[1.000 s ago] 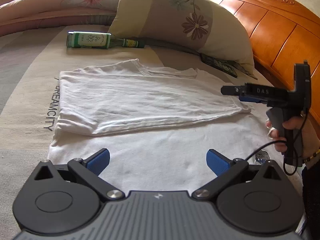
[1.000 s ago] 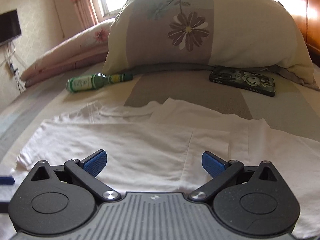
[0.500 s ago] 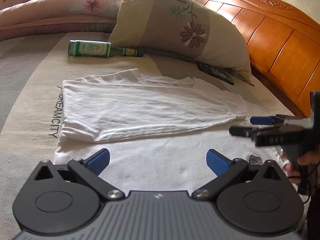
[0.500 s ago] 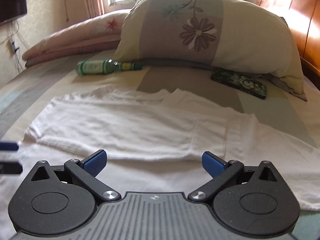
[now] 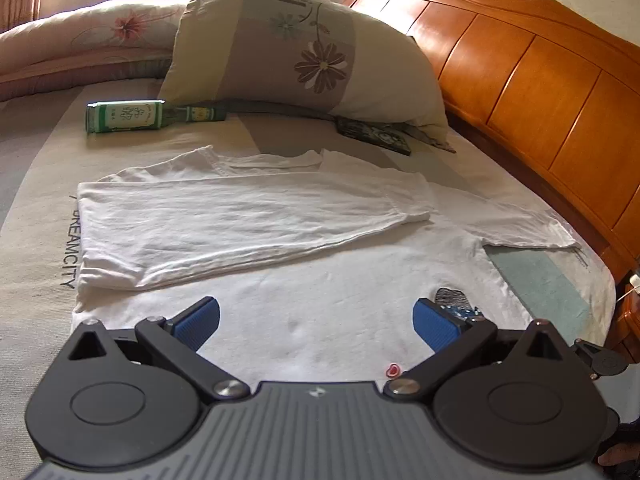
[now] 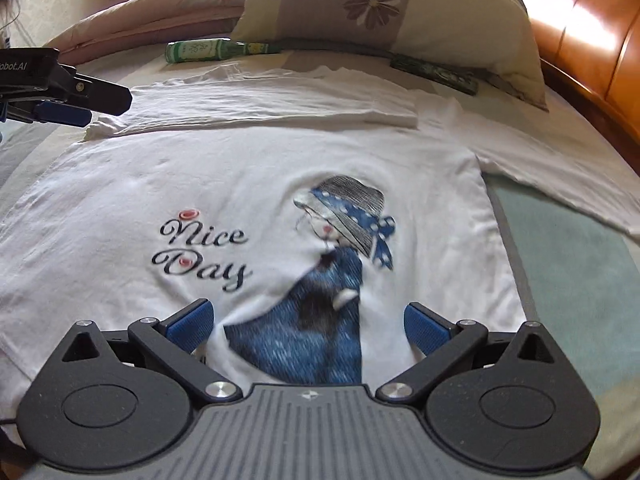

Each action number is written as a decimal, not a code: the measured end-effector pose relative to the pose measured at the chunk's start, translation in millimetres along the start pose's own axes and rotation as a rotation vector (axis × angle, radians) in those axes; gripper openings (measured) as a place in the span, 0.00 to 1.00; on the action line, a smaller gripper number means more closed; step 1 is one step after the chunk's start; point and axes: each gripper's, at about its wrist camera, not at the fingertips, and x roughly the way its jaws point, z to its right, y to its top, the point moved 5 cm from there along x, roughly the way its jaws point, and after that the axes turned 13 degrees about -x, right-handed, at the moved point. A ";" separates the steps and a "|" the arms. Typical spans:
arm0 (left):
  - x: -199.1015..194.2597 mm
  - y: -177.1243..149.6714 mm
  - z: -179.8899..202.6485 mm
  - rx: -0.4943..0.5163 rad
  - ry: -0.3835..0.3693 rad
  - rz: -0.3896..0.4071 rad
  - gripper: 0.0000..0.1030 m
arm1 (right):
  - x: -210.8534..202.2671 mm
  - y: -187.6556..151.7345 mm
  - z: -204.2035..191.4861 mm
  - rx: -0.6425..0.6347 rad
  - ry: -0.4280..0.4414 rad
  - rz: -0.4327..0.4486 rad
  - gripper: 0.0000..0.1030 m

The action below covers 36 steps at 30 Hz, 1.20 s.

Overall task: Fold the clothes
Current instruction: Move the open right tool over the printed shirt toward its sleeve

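The white T-shirt [image 6: 280,152] lies spread across the frame's centre, its far edge folded over; the right gripper [image 6: 306,322] hovers released at lower centre; the left gripper [image 5: 316,320] likewise gapes empty.

A white T-shirt [image 6: 280,168] is being shown spread across the bed [image 6: 572,280], its far side folded over the body — "Nice Day" [image 6: 200,252] and a printed figure in a blue dress and hat [image 6: 332,264] are being displayed face up. The right gripper [image 6: 308,322] is being held over the near hem, jaws wide apart, nothing between them. The left gripper [image 6: 76,106] is being seen at the left edge — its fingers close together. A green bottle [image 6: 200,50], a phone [image 6: 436,72] and a floral pillow [image 6: 384,16] are lying beyond.
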 end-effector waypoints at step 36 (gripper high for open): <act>40.9 -39.1 37.1 0.138 -0.067 -0.057 0.99 | -31.1 -17.1 0.9 0.068 -0.037 0.131 1.00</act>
